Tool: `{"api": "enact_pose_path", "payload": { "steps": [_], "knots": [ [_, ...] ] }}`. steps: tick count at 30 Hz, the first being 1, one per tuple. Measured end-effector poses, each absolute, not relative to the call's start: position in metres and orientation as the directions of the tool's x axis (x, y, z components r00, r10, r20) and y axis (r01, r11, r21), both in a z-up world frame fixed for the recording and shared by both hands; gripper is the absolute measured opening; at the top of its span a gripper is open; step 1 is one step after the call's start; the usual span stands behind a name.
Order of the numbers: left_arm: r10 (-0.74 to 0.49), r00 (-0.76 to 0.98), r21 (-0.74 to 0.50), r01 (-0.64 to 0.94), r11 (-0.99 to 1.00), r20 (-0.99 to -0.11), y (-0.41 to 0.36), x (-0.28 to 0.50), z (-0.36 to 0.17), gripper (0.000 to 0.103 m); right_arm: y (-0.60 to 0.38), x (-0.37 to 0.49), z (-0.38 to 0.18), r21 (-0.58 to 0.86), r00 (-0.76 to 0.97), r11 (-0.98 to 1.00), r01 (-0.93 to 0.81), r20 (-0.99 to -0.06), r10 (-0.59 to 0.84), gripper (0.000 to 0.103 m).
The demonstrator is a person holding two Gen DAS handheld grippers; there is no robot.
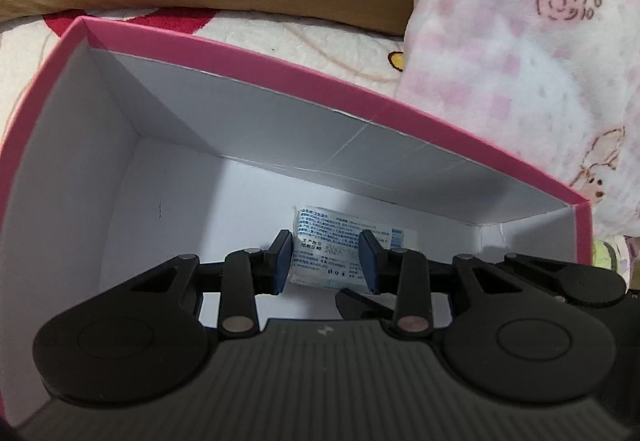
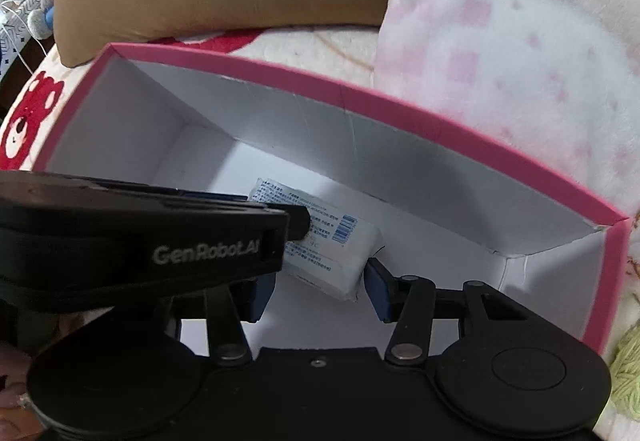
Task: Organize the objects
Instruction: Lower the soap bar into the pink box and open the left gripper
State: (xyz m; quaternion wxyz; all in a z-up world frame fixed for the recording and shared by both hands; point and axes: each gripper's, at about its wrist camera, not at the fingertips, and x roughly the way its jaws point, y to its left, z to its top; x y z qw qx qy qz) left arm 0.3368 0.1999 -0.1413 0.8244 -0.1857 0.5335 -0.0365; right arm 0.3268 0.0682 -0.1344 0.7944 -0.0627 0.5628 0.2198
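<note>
Tissue packet [image 1: 340, 247] lies on the floor of the pink-rimmed box [image 1: 280, 81], near its far wall, seen from the left wrist between the left gripper's [image 1: 326, 261] fingers [image 1: 282, 261]; whether the pads press it I cannot tell. From the right wrist, the packet [image 2: 340, 261], white with blue print and a barcode, runs its long axis slantwise toward the box's [image 2: 440, 129] right corner, and the right gripper's [image 2: 320, 287] fingers [image 2: 378, 289] stand apart astride its near end, not clamped. The left gripper [image 2: 296, 225] crosses over it, so both look equally near.

The box [image 1: 280, 57] is matt pink cardboard, smooth white inside. The packet [image 2: 352, 261] has a glossy printed plastic wrapper. The blanket [image 1: 520, 61] looks fleecy.
</note>
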Motion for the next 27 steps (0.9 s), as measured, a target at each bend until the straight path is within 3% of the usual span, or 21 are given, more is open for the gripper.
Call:
{"api": "enact_pose_path", "payload": {
  "steps": [12, 20, 27],
  "knots": [
    [-0.257, 0.448, -0.356, -0.152, 0.922, -0.856, 0.188, 0.344, -0.143, 0.033, 0.071, 0.330, -0.136, 0.040, 0.307, 0.898, -0.439, -0.932, 0.191, 0.050],
    [-0.287, 0.404, -0.370, -0.145, 0.918, -0.869, 0.190, 0.348, -0.128, 0.033, 0.067, 0.310, -0.103, -0.023, 0.344, 0.861, -0.508, -0.922, 0.178, 0.065],
    [-0.260, 0.397, -0.316, -0.081, 0.945, -0.880, 0.171, 0.335, -0.090, 0.038, 0.046, 0.279, -0.070, 0.132, 0.275, 0.847, -0.515, -0.910, 0.309, 0.065]
  ]
}}
